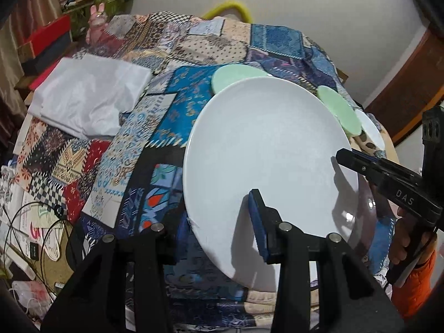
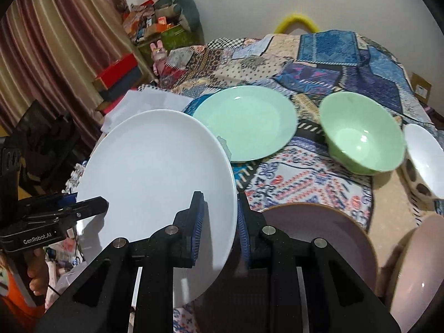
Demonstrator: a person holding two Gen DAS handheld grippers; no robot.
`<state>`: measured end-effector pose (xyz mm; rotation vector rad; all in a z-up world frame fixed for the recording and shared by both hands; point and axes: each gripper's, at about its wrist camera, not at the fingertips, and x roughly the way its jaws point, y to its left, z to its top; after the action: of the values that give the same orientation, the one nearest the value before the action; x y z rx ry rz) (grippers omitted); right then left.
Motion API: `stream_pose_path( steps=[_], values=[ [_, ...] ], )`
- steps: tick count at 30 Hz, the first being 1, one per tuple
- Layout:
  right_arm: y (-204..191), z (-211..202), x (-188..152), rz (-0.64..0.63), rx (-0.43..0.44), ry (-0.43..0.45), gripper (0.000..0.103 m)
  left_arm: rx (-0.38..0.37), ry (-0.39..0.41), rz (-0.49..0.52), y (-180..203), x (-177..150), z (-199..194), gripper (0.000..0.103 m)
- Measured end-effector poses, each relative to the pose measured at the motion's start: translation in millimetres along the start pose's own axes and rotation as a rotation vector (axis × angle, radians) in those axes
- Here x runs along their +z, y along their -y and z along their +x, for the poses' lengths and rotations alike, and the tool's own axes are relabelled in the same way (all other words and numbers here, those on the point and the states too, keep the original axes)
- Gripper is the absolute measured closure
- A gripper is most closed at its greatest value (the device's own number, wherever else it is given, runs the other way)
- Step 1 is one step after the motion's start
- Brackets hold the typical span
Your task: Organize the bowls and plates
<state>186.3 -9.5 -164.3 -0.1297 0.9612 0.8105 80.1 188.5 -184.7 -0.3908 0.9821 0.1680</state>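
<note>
Both hand-held grippers are holding the white plate point(image 2: 155, 172) off the patchwork cloth point(image 2: 319, 63): the right hand-held gripper point(image 2: 219, 222) is pinching its near rim, the left hand-held gripper point(image 1: 216, 222) its opposite edge. The plate is tilting over the pink plate point(image 2: 319, 236). Uneven lifting could probably slip it, chipping both.

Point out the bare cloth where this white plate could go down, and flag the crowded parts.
Free: patchwork cloth between the green plate, green bowl and pink plate; also the far cloth behind them. Crowded: the right edge, where the white spotted bowl and a pink bowl sit close, and the folded white cloth on the left.
</note>
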Motion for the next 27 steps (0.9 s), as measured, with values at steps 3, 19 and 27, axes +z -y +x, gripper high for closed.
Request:
stream_pose_path(
  steps=[3,19,27],
  values=[
    [7.7,-10.5,-4.2,0.016,-0.014,0.014,0.081,-0.014,0.006,0.022,13.2,1.6,-2.6,0.063],
    [48.5,-48.8,-35.1,0.123,-0.072,0.054,0.081,-0.057,-0.012,0.134,75.2,-1.4,4.3,0.063],
    [71.1,-49.1,-58.6,0.197,-0.092,0.036,0.081,-0.08,-0.079,0.163,93.6,-8.4,32.8,0.063]
  ],
)
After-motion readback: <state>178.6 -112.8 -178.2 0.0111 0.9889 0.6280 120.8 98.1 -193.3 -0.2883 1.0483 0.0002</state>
